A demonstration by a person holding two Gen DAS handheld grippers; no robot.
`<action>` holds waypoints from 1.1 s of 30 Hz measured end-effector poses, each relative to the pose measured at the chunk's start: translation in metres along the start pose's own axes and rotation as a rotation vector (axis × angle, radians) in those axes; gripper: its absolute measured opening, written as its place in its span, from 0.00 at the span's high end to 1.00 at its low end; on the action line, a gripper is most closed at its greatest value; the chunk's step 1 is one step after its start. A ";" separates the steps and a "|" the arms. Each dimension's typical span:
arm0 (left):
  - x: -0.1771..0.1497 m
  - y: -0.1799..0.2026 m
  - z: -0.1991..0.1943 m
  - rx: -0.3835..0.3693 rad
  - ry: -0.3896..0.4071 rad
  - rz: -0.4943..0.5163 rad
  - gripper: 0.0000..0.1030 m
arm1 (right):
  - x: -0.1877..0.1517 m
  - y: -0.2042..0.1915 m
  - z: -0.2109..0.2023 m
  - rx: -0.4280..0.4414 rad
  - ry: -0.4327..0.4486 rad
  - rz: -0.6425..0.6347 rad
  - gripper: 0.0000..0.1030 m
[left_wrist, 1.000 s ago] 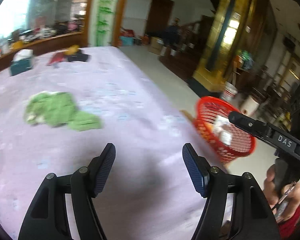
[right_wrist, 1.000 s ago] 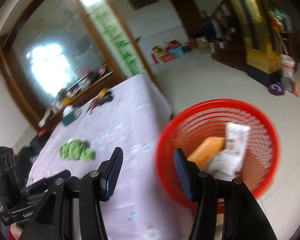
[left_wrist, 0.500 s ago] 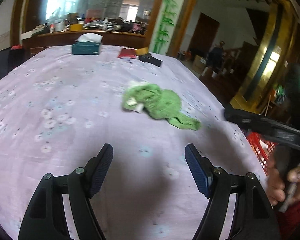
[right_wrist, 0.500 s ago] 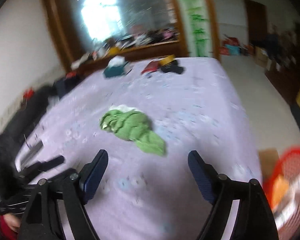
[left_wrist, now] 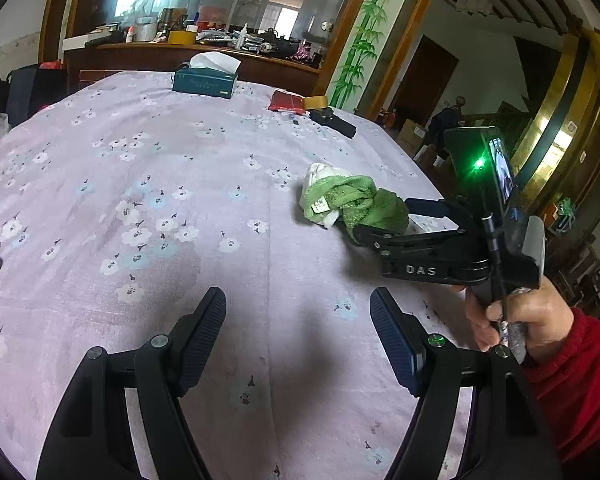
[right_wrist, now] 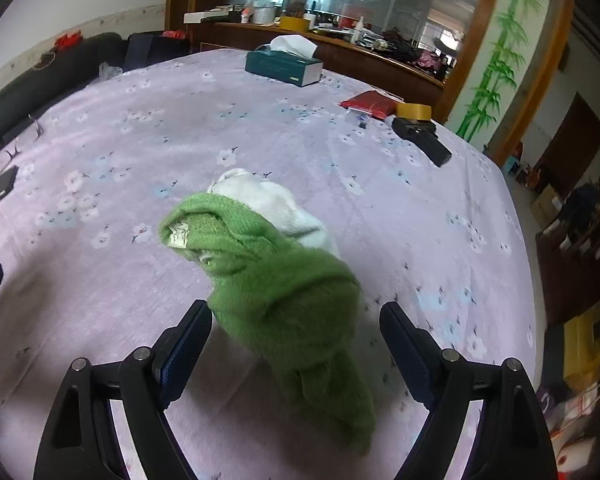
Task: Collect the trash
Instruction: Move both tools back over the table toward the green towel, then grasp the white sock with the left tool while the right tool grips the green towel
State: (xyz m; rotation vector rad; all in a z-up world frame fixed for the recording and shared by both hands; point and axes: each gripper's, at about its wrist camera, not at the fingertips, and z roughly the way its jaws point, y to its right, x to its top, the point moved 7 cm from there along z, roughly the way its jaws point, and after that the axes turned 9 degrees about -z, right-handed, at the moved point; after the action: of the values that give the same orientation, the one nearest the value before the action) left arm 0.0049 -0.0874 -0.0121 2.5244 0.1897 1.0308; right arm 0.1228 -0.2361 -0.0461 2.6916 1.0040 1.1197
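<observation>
Lilac floral cloth is covering the bench (left_wrist: 148,184); the green bundle (right_wrist: 276,280) is lying between the right gripper's (right_wrist: 296,344) released, just-widened jaws, still uncollected. Left gripper (left_wrist: 298,332) is hovering released, empty.

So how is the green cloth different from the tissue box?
The green cloth is bright green, soft and crumpled in a heap; the tissue box is dark teal, stiff and square-cornered. The cloth lies near, between the open right gripper fingers; the box sits far back with a white tissue poking out. Both rest on the flowered tablecloth.
</observation>
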 end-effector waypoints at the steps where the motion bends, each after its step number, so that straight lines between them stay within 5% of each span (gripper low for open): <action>1: 0.000 0.000 0.000 0.001 -0.001 0.002 0.29 | 0.001 0.000 0.001 -0.006 0.006 0.008 0.15; 3: 0.000 0.001 0.001 0.002 -0.002 0.006 0.29 | -0.001 0.002 0.001 0.030 0.005 0.068 0.37; 6: 0.002 0.004 0.002 0.002 -0.004 0.013 0.29 | -0.003 0.005 -0.010 0.054 0.028 0.139 0.46; 10: 0.009 0.013 0.006 0.015 -0.004 0.035 0.29 | -0.009 0.015 -0.046 0.097 0.138 0.270 0.47; 15: 0.028 0.038 0.019 0.044 -0.010 0.097 0.29 | -0.024 0.045 -0.071 0.017 0.276 0.396 0.47; 26: 0.079 0.062 0.102 0.051 -0.107 0.025 0.28 | -0.049 0.089 -0.078 0.011 0.335 0.583 0.47; 33: 0.078 0.058 0.158 0.086 -0.190 -0.021 0.28 | -0.056 0.103 -0.080 0.053 0.348 0.661 0.47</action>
State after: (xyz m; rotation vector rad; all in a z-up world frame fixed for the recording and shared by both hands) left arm 0.1688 -0.1691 -0.0396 2.6731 0.2083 0.7837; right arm 0.0973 -0.3648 0.0076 3.0216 0.1253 1.7190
